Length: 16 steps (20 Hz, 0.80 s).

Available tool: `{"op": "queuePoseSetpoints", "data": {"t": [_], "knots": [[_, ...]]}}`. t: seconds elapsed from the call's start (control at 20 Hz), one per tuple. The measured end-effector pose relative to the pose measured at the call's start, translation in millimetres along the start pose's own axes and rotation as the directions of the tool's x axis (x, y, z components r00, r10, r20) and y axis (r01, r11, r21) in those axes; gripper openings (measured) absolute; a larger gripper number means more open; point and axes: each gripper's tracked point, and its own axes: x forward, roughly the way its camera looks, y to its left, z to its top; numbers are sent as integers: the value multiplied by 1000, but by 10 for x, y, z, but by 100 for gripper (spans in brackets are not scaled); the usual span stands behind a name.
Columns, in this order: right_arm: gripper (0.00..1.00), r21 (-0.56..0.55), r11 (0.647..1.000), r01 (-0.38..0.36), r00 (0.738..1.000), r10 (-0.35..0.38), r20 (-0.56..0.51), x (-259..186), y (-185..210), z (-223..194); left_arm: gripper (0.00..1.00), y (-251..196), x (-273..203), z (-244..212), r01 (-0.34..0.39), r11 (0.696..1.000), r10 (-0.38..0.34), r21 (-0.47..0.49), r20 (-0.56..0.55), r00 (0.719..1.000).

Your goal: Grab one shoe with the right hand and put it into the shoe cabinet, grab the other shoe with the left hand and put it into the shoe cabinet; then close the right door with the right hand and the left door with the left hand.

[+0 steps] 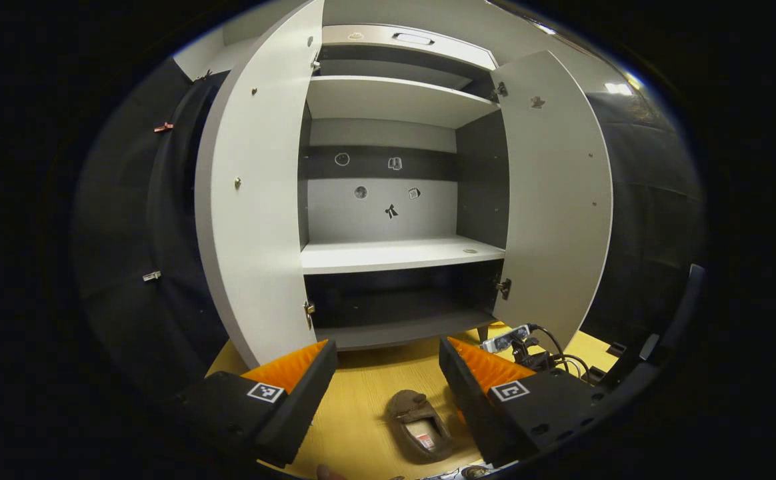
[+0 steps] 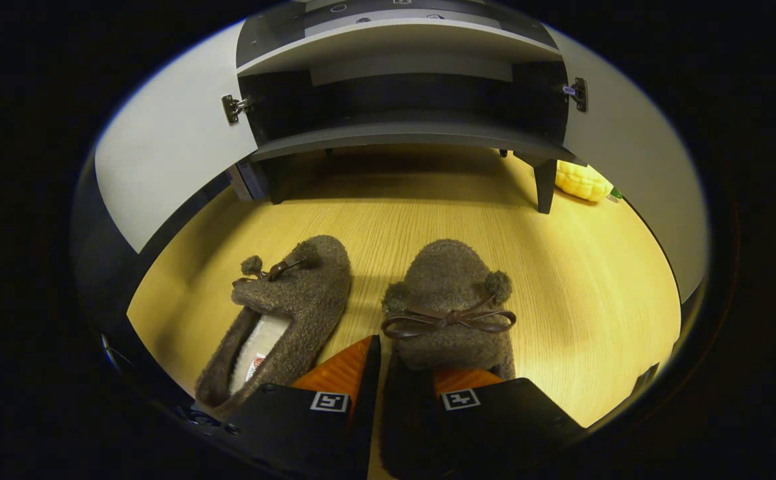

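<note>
My left claw hung wide open and held nothing, facing the cabinet with both doors swung out. One brown shoe lay on the yellow floor just near of it, between my fingers. My right claw sat low over the other shoe, fingers close about its heel; whether both pressed it I could not tell. Its mate lay just left.

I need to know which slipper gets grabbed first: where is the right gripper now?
In the right gripper view, the right gripper is low over the wooden floor, its fingers around the heel of the right-hand slipper, beside the other slipper.
</note>
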Motion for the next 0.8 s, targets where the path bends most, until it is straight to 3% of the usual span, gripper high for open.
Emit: {"op": "queuePoseSetpoints", "data": {"t": [0.05,0.1,0.15,0.5,0.8], "knots": [[29,-4,1000,28,999,-28,25,-158,-71,145,97,0,6,1,0,1000,0,0,-1,1000],[17,1,999,41,999,-41,13,57,-106,70,97,2,10,-5,-1,1000,1,1,-1,1000],[8,4,1000,28,1000,-28,0,-10,-71,26,96,9,14,0,-2,1000,2,1,-1,1000],[8,-48,999,14,1000,-14,6,-84,-83,84,97,18,10,-31,-5,1000,5,8,-9,1000],[8,-33,999,-18,994,21,109,-772,-84,600,97,-103,1,14,49,999,-49,-6,8,999]]}}
